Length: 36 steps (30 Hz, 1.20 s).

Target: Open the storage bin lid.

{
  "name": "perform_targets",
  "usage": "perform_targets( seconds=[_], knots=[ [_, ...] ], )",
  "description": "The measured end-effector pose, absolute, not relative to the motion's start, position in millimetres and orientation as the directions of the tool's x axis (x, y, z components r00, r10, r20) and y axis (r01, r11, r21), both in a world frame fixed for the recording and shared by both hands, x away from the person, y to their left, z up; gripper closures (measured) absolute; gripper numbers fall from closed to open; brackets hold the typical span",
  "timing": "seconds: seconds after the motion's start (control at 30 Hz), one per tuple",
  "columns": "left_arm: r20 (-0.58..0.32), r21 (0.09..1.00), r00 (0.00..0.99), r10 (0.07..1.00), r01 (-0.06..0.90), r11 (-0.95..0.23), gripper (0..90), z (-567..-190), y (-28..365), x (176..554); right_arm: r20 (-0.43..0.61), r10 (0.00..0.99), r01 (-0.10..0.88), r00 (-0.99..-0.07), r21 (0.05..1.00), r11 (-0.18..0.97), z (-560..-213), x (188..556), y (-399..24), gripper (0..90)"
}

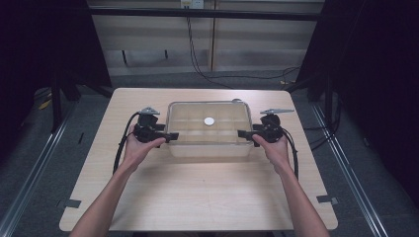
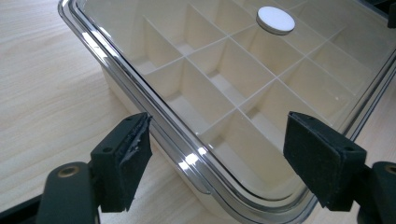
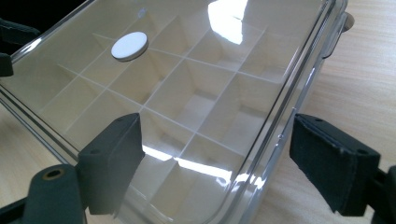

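Observation:
A cream box (image 1: 207, 146) with several compartments and a clear lid sits at the middle of the table. A white round disc (image 1: 209, 121) lies on the lid. My left gripper (image 1: 170, 136) is at the box's left end and my right gripper (image 1: 243, 134) at its right end, each held in a hand. In the left gripper view the box's (image 2: 219, 88) rim and corner run between the wide-apart jaws of the left gripper (image 2: 219, 130), and the disc (image 2: 275, 19) lies beyond. In the right gripper view the right gripper (image 3: 217, 128) straddles the box's (image 3: 196, 93) edge, open, with the disc (image 3: 129, 45) farther off.
The light wooden table (image 1: 197, 197) has bare surface in front of the box and on both sides. Black cables (image 1: 197, 59) trail over the grey floor behind the table. Dark curtains hang at left and right.

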<state>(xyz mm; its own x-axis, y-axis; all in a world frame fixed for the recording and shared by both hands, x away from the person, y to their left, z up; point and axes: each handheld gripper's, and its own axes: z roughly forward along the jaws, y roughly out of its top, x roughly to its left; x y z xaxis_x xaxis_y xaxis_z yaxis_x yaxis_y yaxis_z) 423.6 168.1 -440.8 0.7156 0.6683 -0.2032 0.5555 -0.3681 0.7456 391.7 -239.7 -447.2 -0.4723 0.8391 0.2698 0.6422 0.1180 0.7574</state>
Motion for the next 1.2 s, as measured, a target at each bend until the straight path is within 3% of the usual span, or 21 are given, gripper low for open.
perform_targets(
  seconds=[0.13, 0.4, 0.53, 0.97, 1.2],
  knots=[
    [-0.220, 0.743, 0.721, 0.657, 0.560, -0.366, 26.7, -441.2, 170.1, 427.0, 0.274, 0.843, 0.651, -0.462, 0.750, 0.113, -450.8, 394.7, -239.9, 16.0],
    [-0.267, 0.726, 0.708, 0.653, 0.594, -0.347, 15.2, -446.5, 166.0, 433.8, 0.304, 0.836, 0.665, -0.457, 0.741, 0.094, -457.2, 400.3, -238.3, 13.8],
    [-0.322, 0.718, 0.709, 0.627, 0.615, -0.326, 16.1, -450.7, 165.8, 437.0, 0.296, 0.839, 0.662, -0.457, 0.743, 0.098, -457.5, 402.6, -237.0, 12.6],
    [-0.314, 0.751, 0.706, 0.635, 0.594, -0.289, 16.8, -455.5, 163.7, 433.3, 0.321, 0.841, 0.653, -0.435, 0.756, 0.049, -464.2, 405.4, -234.0, 8.2],
    [-0.321, 0.743, 0.703, 0.635, 0.603, -0.291, 18.0, -454.4, 164.1, 433.3, 0.285, 0.855, 0.635, -0.432, 0.770, 0.064, -462.6, 403.8, -230.6, 8.3]
  ],
)
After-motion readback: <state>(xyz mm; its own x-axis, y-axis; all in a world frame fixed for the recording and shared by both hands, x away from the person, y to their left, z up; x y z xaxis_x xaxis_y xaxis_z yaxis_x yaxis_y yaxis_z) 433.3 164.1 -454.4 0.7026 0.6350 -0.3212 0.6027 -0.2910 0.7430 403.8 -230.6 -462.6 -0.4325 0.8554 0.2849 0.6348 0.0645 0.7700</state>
